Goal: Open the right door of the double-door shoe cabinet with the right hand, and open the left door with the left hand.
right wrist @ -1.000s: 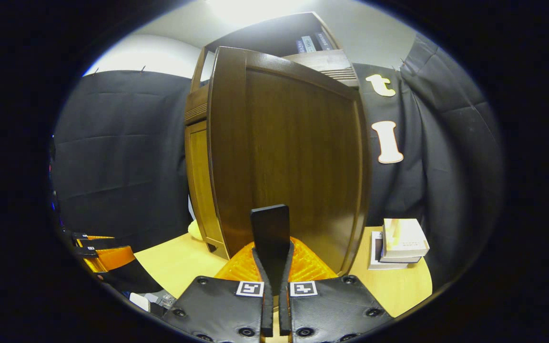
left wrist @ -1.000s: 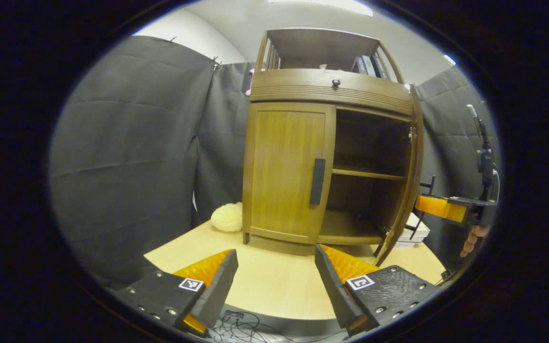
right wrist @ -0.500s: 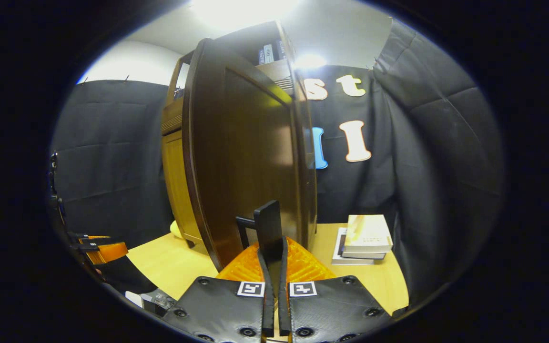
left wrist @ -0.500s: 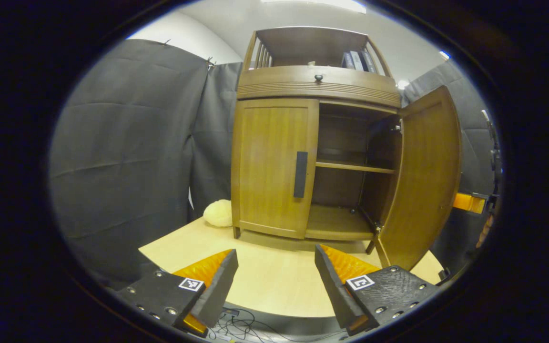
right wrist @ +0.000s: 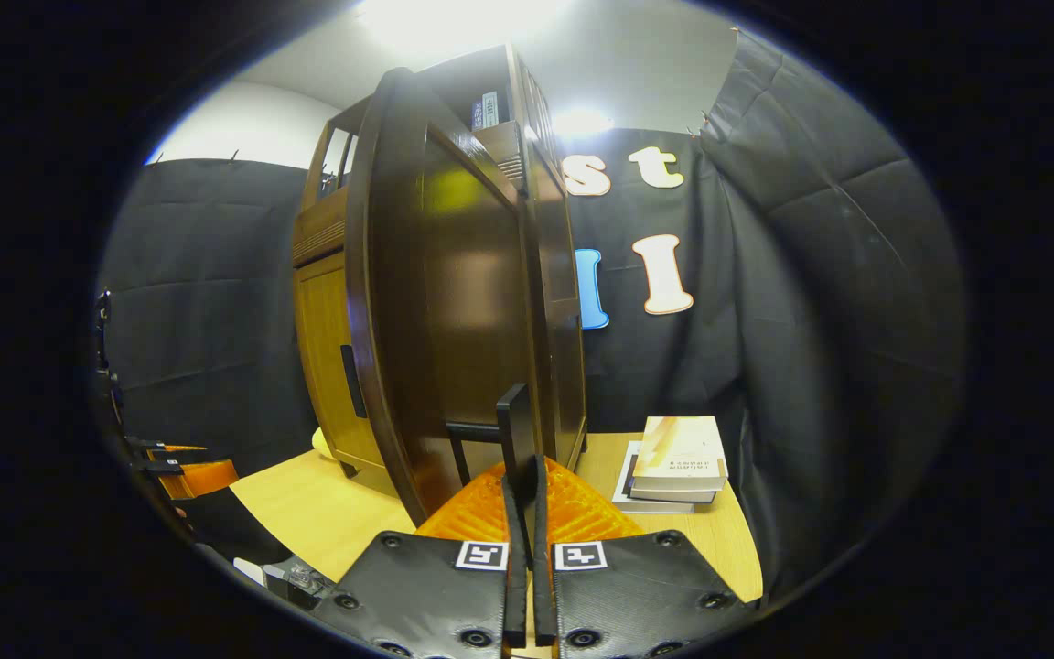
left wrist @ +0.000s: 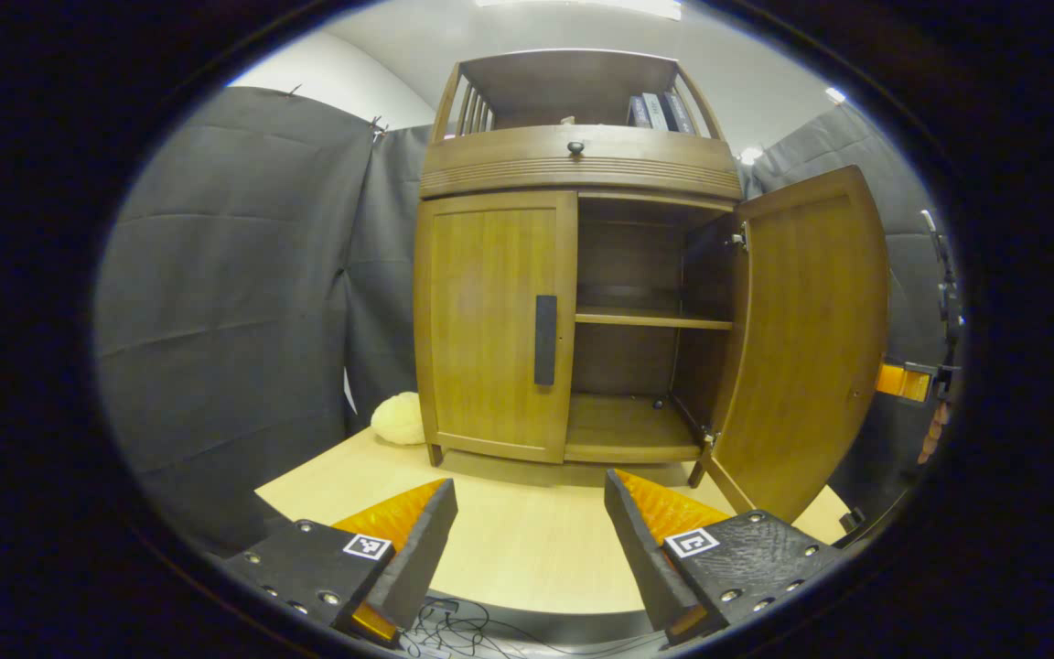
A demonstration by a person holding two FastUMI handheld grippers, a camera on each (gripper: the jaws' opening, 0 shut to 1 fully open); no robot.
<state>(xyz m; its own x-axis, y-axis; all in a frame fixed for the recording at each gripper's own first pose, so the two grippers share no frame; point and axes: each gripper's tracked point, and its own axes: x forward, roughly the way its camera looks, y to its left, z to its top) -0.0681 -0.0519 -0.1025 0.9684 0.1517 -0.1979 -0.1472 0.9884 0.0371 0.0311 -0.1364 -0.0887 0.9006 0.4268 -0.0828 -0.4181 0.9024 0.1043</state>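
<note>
The shoe cabinet (left wrist: pixel 573 165) is seen standing on the worktop (left wrist: pixel 527 540), its right door (left wrist: pixel 806 339) swung wide and its left door (left wrist: pixel 490 320) shut. The right hand-held gripper (right wrist: pixel 527 476) is clamped on the right door's handle (right wrist: pixel 515 426); the left hand-held gripper (left wrist: pixel 527 513) is held open before the cabinet, apart from it

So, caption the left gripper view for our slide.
Open hand-held gripper faces cabinet: right door open, left door shut.
</note>
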